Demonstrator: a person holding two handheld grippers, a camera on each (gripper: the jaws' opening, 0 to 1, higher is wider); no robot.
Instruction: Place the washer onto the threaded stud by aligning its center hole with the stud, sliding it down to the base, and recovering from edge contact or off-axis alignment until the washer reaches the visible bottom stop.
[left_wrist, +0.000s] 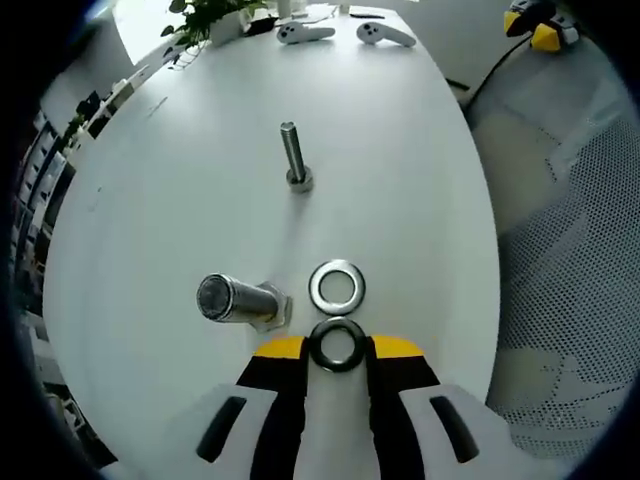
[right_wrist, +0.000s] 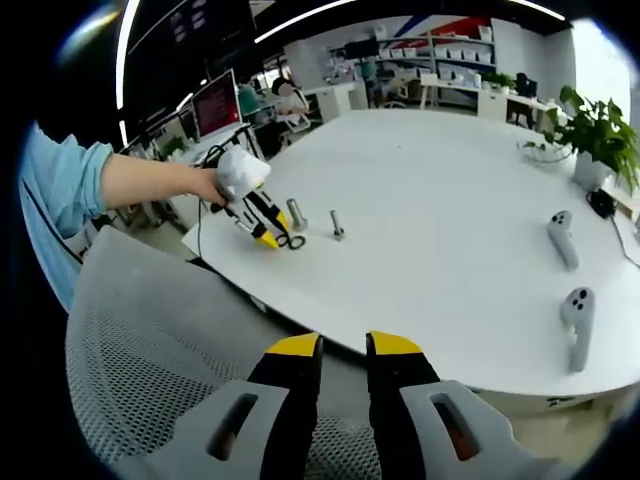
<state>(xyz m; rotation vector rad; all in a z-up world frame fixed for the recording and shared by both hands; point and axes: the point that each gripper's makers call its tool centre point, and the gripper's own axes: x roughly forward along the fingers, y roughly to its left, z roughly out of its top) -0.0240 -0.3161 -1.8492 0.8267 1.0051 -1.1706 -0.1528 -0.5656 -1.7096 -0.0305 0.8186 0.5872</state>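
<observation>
White oval tabletop (left_wrist: 180, 180) carrying the parts of a washer-on-stud exercise. In the left gripper view, the left hand-held gripper (left_wrist: 337, 347) has its yellow-tipped jaws set on either side of a dark washer (left_wrist: 337, 344) lying flat at the near edge; whether the tips are already pressing on its rim cannot be told. Just beyond it, nearly touching, lies a second, bright washer (left_wrist: 337, 286), also flat. To that washer's side a thick bolt (left_wrist: 238, 300) rests on its side, its hexagonal head near the washers. Farther off stands the slender threaded stud (left_wrist: 292, 155), upright on its nut-like base, well apart from the washers. In the right gripper view, the right hand-held gripper (right_wrist: 343, 350) hovers over a mesh chair (right_wrist: 140, 340) away from the work, its jaws a narrow gap apart and holding nothing; the person's hand (right_wrist: 205, 185) guides the other tool at the table's edge. Two controllers (right_wrist: 575, 320) and a potted plant (right_wrist: 595, 130) lie at the far side. Handling, as judged: the washer is thin, rigid, smooth metal, light but prone to slip or tip; it is best pinched across its outer rim, leaving the centre hole free for the stud.
</observation>
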